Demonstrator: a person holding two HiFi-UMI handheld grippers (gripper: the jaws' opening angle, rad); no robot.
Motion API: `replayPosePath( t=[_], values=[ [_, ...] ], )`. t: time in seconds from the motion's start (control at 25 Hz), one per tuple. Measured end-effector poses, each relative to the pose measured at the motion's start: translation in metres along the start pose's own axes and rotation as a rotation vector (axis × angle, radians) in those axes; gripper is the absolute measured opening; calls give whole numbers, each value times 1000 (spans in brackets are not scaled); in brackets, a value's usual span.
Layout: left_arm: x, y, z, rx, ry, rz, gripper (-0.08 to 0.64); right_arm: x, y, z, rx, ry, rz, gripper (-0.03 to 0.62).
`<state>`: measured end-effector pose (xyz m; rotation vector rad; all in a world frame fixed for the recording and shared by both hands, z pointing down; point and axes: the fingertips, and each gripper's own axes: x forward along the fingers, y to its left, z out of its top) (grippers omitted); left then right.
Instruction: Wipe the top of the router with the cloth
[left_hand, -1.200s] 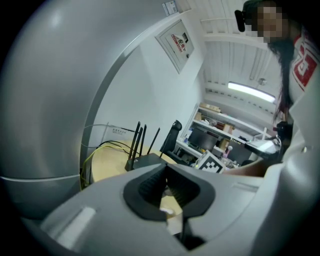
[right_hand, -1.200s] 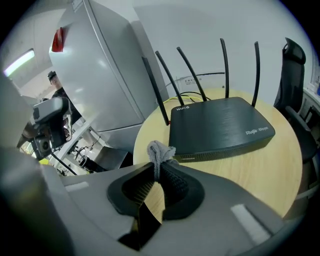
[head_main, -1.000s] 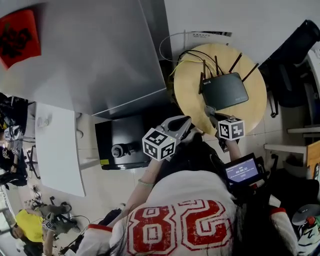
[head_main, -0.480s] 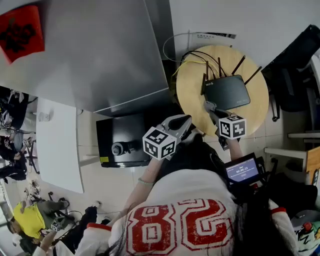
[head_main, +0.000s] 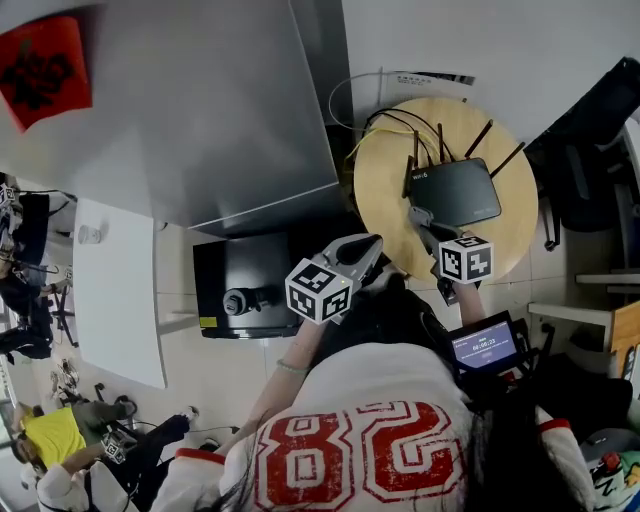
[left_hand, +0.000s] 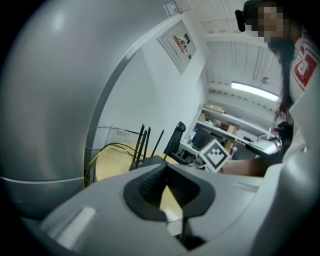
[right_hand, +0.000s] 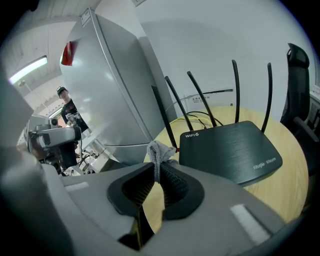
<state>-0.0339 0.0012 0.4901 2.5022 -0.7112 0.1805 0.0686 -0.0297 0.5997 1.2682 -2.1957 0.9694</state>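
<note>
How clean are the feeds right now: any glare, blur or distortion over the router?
Right gripper view: router sharp, evenly lit, its print legible; cloth in the right tool slightly soft; corners dark. Left gripper view: ceiling light strip blows out; left tool blurred up close. Head view: strong fisheye bowing, no glare on the router.

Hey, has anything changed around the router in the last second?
Nothing clear. The right claw stays shut on the cloth, just short of the router on the round table. The left claw stays shut and empty, off the table's edge. The slight shift in the head view looks like head movement.
</note>
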Motion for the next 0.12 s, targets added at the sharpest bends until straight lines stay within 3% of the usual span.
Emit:
replayPosePath(
  t=[0.12],
  values=[
    [1,0,-1,-2,-3,0,2,0,-1,-2,2,2,0,35]
  ],
)
